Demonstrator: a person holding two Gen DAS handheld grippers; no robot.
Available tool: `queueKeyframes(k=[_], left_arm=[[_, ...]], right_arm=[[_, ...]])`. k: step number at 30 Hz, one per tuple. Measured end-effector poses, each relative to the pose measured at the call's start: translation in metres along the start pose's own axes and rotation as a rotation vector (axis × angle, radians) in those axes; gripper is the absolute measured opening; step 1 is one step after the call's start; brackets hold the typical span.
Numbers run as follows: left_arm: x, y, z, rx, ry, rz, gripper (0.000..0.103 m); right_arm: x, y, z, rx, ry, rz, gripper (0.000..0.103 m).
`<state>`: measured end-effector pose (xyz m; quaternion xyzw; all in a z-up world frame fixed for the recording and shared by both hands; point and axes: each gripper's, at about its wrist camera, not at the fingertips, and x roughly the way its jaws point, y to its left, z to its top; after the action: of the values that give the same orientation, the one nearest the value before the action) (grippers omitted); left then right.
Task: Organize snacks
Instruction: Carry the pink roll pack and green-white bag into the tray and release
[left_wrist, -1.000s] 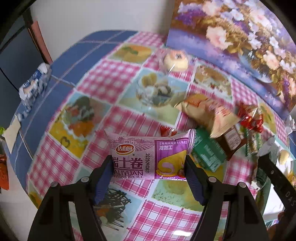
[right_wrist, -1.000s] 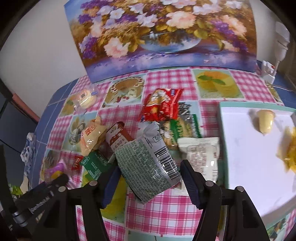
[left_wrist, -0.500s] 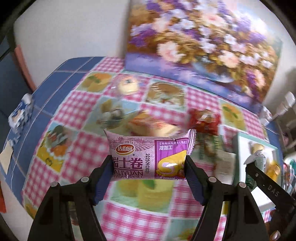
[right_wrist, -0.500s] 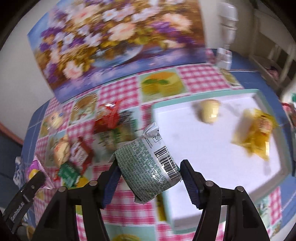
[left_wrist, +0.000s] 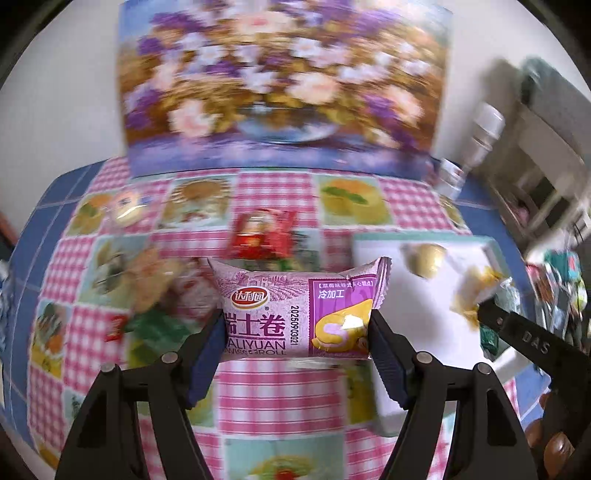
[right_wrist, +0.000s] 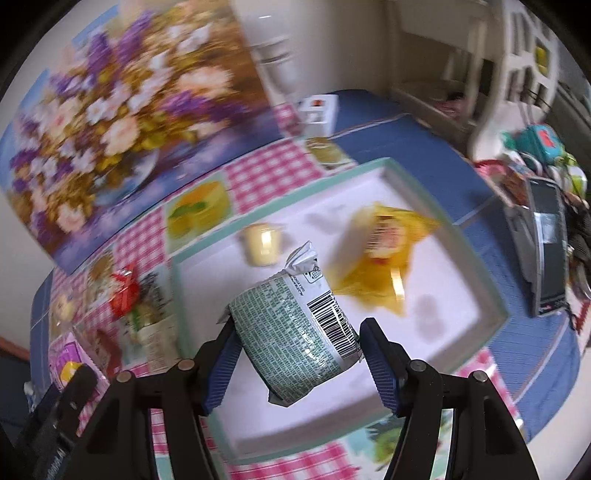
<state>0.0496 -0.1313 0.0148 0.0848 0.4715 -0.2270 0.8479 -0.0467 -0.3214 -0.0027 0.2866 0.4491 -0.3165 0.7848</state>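
Now the left gripper (left_wrist: 297, 328) squeezes a purple cake roll pack (left_wrist: 295, 312) between its blue pads, up above the checked tablecloth (left_wrist: 266, 398). Meanwhile the right gripper (right_wrist: 295, 350) pinches a green snack bag (right_wrist: 295, 332) over the white tray (right_wrist: 491, 295).

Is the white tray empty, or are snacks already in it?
Not empty. In the right wrist view the white tray holds a yellow packet and a small pale wrapped snack.

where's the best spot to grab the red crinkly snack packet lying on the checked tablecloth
Grip the red crinkly foil packet across its puffed middle, coming from above with the jaws spanning its narrower width. It lies flat on the pink checked tablecloth. Its pinched ends look flimsy, and other snacks crowd its near edge.
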Motion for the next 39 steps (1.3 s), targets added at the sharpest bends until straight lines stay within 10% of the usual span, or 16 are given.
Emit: queueKeyframes(k=[14,39], left_arm=[[0.046,-0.092,-0.014,0.214,0.056,-0.062,0.076],[0.053,-0.109,-0.015,0.261,0.059,-0.047,0.084]], right_arm=[[0.033,-0.038,-0.002,0.078,0.108,-0.044,0.068],[0.053,-0.053,-0.005,0.128,0.161,-0.057,0.069]])
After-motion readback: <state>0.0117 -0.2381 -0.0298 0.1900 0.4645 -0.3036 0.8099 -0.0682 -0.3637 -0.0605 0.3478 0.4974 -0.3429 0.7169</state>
